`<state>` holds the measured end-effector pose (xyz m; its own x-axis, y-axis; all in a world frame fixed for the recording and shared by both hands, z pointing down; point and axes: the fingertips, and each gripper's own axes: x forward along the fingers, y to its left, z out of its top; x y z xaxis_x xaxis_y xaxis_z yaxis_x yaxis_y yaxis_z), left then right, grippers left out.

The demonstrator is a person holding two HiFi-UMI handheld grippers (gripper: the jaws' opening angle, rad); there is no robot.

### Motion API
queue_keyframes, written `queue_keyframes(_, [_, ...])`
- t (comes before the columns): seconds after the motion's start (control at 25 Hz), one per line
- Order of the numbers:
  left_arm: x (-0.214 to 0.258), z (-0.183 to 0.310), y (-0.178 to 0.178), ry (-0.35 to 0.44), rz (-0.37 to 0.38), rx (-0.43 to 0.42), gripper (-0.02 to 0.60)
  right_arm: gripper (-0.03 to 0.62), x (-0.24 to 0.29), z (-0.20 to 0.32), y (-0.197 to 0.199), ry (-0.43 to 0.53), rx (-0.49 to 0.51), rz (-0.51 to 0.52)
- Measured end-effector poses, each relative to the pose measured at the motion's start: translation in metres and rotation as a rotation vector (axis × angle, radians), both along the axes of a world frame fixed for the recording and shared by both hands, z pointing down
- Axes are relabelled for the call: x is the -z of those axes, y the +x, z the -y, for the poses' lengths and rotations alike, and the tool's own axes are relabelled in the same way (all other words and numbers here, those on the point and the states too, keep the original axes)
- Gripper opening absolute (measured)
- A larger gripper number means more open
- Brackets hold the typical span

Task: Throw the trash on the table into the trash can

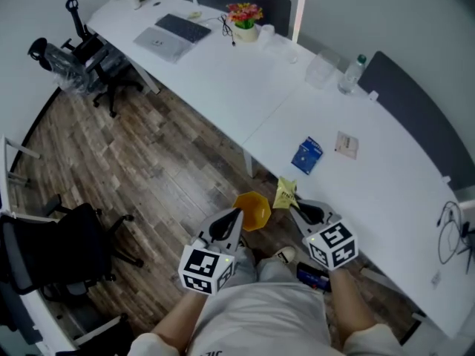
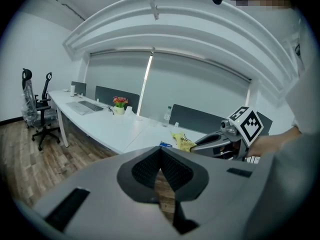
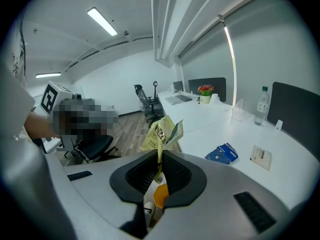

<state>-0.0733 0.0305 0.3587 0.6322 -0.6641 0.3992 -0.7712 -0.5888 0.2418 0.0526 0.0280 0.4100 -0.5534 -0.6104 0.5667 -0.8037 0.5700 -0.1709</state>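
My right gripper (image 1: 292, 207) is shut on a crumpled yellow wrapper (image 1: 285, 193), which it holds just off the table's near edge. In the right gripper view the wrapper (image 3: 162, 133) sticks up from between the closed pads. An orange trash can (image 1: 254, 210) stands on the floor below, between the two grippers. My left gripper (image 1: 237, 213) hovers at the can's left rim, shut and empty (image 2: 161, 151). A blue packet (image 1: 306, 155) and a beige packet (image 1: 346, 144) lie on the white table (image 1: 223, 80).
A laptop (image 1: 163, 43), a keyboard (image 1: 183, 27), a flower pot (image 1: 246, 17), a clear container (image 1: 320, 69) and a water bottle (image 1: 352, 73) stand along the table's far side. Black office chairs (image 1: 52, 251) (image 1: 93, 58) stand on the wooden floor. Cables (image 1: 449, 228) lie at the table's right end.
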Motion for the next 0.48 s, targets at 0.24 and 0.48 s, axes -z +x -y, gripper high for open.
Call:
queue_keyframes(0.24, [-0.025, 0.009, -0.014, -0.037, 0.008, 0.029, 0.0, 0.052, -0.021, 0.008, -0.015, -0.036, 0.045, -0.022])
queue_keyframes(0.48, [-0.06, 0.017, -0.037, -0.081, -0.009, 0.115, 0.0, 0.052, -0.059, 0.013, -0.03, -0.07, 0.108, -0.041])
